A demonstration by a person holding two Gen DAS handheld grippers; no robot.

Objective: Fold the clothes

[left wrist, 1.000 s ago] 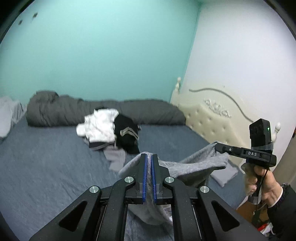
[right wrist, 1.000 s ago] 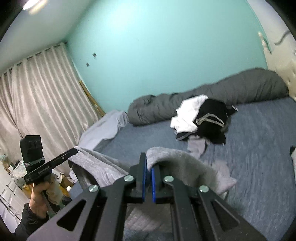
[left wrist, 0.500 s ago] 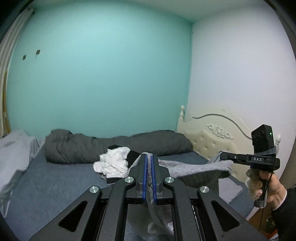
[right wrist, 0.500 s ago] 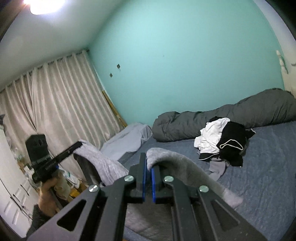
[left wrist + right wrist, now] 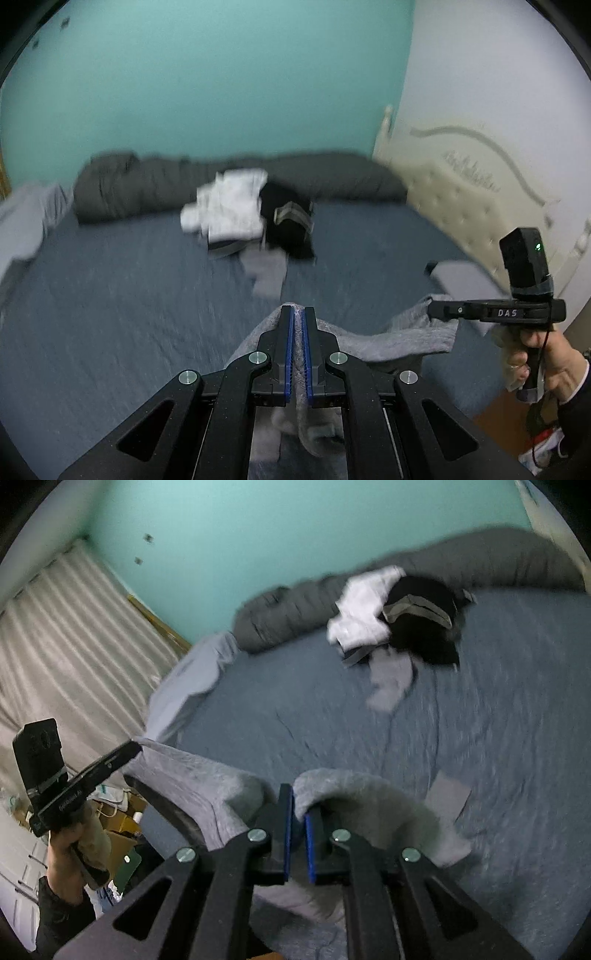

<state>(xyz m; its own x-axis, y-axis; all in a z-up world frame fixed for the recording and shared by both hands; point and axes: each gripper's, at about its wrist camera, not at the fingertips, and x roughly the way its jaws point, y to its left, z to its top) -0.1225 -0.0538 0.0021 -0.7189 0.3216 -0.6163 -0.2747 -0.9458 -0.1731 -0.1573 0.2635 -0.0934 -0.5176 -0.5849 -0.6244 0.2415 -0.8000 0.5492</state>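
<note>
Two tongs: both are clamped on one grey garment (image 5: 399,338), each on a thin pinch of its upper edge.
Left tongs (image 5: 297,314): blue pads pressed together on a ridge of cloth at the tips; in the right wrist view the same tongs (image 5: 135,746) hold the garment's far corner.
Right tongs (image 5: 298,801): pads nearly together with a fold of cloth humped over them; in the left wrist view they (image 5: 431,308) grip the other corner.
Garment: held in the air between the two tongs, sagging in the middle, its lower part hanging toward the bed (image 5: 110,314); how it is laid out below is hidden by the tongs.
Slip risk: the bite on each side is shallow, so I judge a sharp tug or shake could pull a corner free and drop that side in a heap.
Uneven risk: the slack in the top edge suggests it could land creased or skewed if lowered without being drawn taut.
Blur: both views are smeared, so fine detail of the grip is uncertain.
Pile of clothes (image 5: 247,218): white, black and grey pieces lie crumpled farther up the bed, well apart; a wide swing could drag the hem into them.
Quilt (image 5: 498,557): rolled along the far edge, clear of the work.
</note>
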